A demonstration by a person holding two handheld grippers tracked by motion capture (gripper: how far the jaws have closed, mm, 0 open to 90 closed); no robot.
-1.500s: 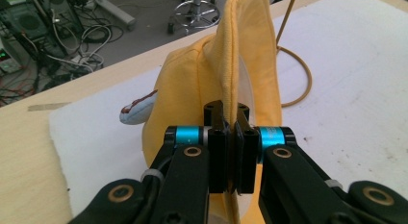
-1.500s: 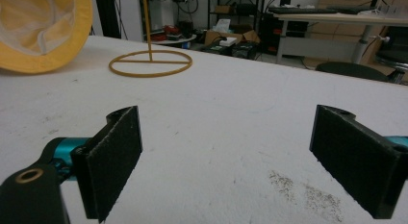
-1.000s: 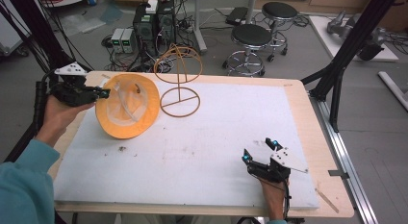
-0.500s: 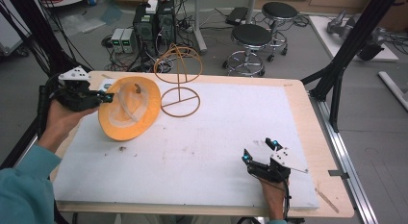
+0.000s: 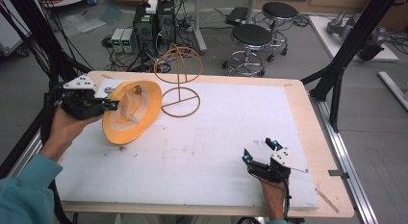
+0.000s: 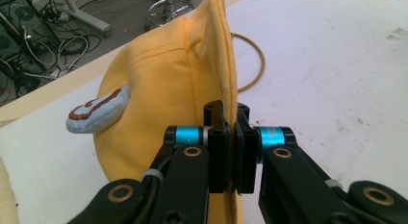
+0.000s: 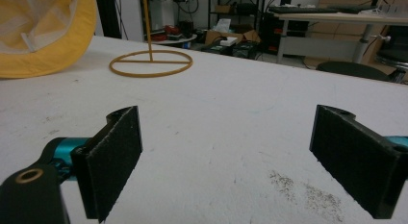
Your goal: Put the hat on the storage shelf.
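A yellow hat [image 5: 130,111] with a white lining is held up on edge at the table's left, its opening facing the camera in the high view. My left gripper [image 5: 111,105] is shut on the hat's brim [image 6: 230,96]. In the left gripper view the hat's outer side carries a light-blue patch [image 6: 98,111]. A wire hat stand [image 5: 179,82] with a round base [image 7: 150,62] stands just right of the hat. My right gripper [image 5: 260,154] rests near the table's front right, jaws wide open with nothing between its pads [image 7: 115,159].
The white mat [image 5: 231,132] covers the wooden table [image 5: 315,137]. Behind the far edge are two stools [image 5: 250,41], computer cases and cables on the floor. A black frame post [image 5: 341,56] rises at the table's right side.
My left gripper has lifted and tipped the hat more upright, carrying it slightly right toward the stand. The right gripper has not moved.
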